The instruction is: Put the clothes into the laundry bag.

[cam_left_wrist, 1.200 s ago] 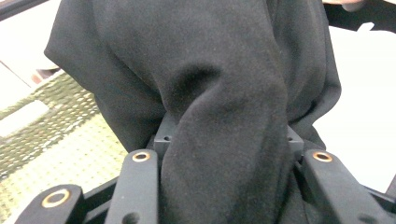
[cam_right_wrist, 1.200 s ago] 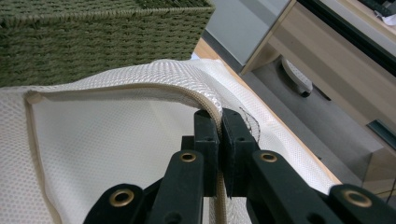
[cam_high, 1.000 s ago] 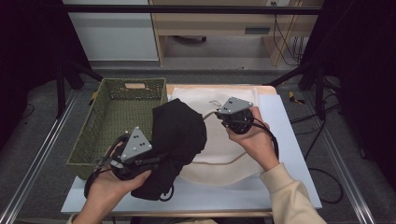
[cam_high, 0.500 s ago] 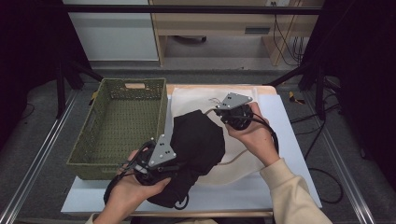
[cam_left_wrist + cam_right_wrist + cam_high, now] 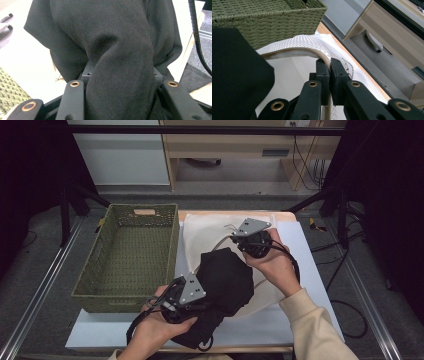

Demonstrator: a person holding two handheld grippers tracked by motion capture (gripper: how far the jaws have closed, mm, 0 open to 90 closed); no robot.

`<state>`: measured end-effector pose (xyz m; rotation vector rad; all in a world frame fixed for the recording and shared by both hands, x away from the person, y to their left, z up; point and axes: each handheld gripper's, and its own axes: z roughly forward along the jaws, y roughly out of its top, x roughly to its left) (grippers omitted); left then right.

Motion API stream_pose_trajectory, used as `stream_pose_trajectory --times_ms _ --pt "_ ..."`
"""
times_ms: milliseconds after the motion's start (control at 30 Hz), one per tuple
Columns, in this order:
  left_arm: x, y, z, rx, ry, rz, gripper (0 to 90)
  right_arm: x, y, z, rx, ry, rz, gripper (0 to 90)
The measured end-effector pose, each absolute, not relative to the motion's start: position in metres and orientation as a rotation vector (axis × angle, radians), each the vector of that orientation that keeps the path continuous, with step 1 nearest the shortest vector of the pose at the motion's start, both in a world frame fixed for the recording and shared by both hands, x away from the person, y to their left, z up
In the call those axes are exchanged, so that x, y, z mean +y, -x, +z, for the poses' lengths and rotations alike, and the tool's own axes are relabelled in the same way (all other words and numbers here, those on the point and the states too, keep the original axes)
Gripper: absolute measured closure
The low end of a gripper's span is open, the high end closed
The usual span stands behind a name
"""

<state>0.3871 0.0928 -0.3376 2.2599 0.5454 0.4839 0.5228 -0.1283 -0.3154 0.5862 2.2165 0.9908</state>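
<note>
Black fabric, a bunched dark garment (image 5: 225, 282), is pinched in a thick fold between the jaws of the left gripper (image 5: 202, 297), as the left gripper view makes plain (image 5: 120, 75). It lies at the near middle of the table (image 5: 310, 245), partly draped over the white mesh bag (image 5: 207, 232). The bag's corded rim (image 5: 297, 51) is clamped by the right gripper (image 5: 239, 239), whose jaws are pressed tight together on it at the far right side of the bag.

The mouth of the bag is judged to be held up and open by that grip, with its opening facing the near left, towards the garment. The garment's bulk lies between the two grippers, its long axis running from the near left gripper towards the far right one. The left hand (image 5: 160, 327) is the nearer to the garment, so a push along that axis into the opening appears to be called for. The green woven basket (image 5: 100, 285) stands to the left, apart from the work.
</note>
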Motion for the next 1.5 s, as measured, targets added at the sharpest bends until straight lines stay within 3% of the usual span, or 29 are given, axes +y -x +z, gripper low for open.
stream_pose_trajectory --times_ms 433,833,1500 --pt "0.08 -0.382 -0.341 0.534 -2.259 0.473 56.2 -0.125 -0.522 -0.316 2.214 -0.576 0.988 86.7" --pt "0.071 -0.41 -0.36 0.613 -2.252 0.476 56.2 -0.125 -0.518 -0.315 2.213 -0.565 0.986 86.6" --pt "0.055 -0.423 -0.371 0.654 -2.235 0.522 56.1 -0.127 -0.515 -0.316 2.215 -0.558 0.992 86.7"
